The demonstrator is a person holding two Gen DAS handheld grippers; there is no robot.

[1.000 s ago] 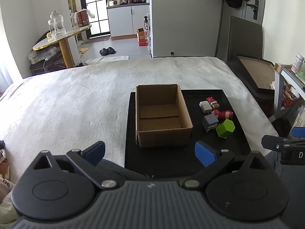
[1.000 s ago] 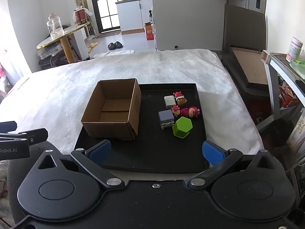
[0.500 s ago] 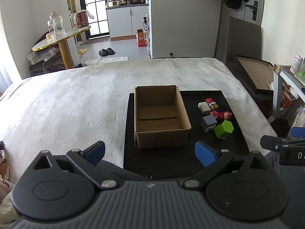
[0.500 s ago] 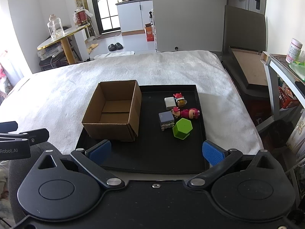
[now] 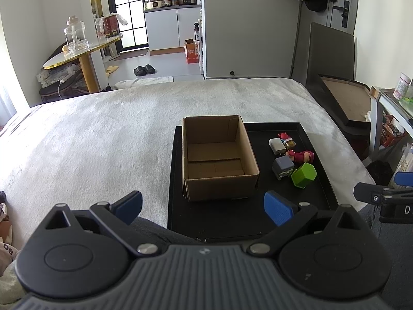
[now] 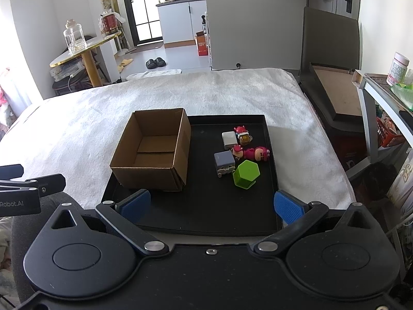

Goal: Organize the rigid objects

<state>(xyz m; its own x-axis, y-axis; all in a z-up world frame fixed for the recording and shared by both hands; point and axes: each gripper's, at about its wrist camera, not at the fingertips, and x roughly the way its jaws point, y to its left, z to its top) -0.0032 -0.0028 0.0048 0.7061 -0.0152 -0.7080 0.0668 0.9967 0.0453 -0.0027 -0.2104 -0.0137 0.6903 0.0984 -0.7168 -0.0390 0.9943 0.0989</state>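
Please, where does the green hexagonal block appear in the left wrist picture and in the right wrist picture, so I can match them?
Left wrist view: the green hexagonal block lies right of centre, on the black tray, beside the grey cube toy.
Right wrist view: the block lies just right of centre, nearest to the camera among the toys.
Shared landmark: the cardboard box, to the block's left in both views.

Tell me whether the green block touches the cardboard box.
Apart. The right wrist view shows bare black tray between the green block and the cardboard box.
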